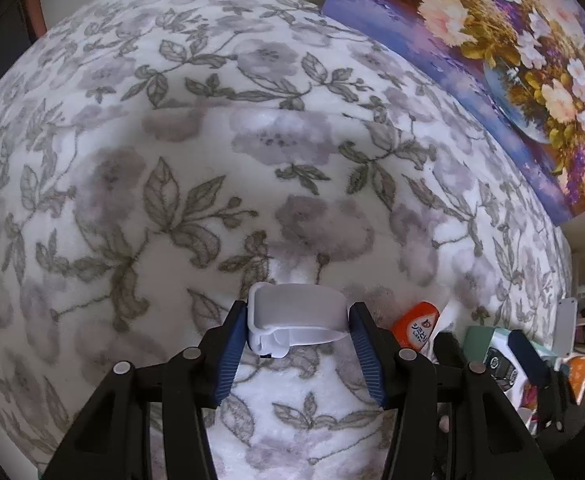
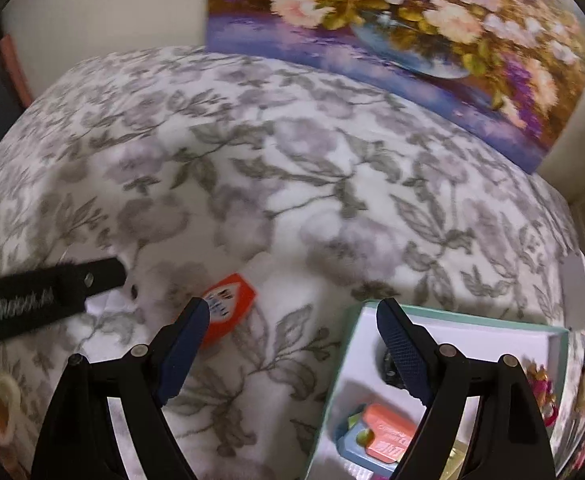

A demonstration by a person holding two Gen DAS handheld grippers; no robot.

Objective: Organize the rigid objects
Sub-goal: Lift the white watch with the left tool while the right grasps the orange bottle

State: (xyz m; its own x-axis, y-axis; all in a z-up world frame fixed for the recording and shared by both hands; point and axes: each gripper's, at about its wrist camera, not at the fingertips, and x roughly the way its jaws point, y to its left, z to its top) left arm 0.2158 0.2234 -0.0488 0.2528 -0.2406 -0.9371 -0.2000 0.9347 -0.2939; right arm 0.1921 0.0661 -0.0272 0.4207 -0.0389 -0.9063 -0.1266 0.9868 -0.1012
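Between left fingers (image 1: 360, 336): white band (image 1: 298, 314), gripped.

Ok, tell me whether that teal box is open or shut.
Open: the teal box has no lid on, and its white inside and small items show in the right wrist view.

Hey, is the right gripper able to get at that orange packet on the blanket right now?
Probably yes. The right gripper is open and holds nothing, and the orange packet lies uncovered on the blanket just beside its left finger; a small shift left should bracket it.
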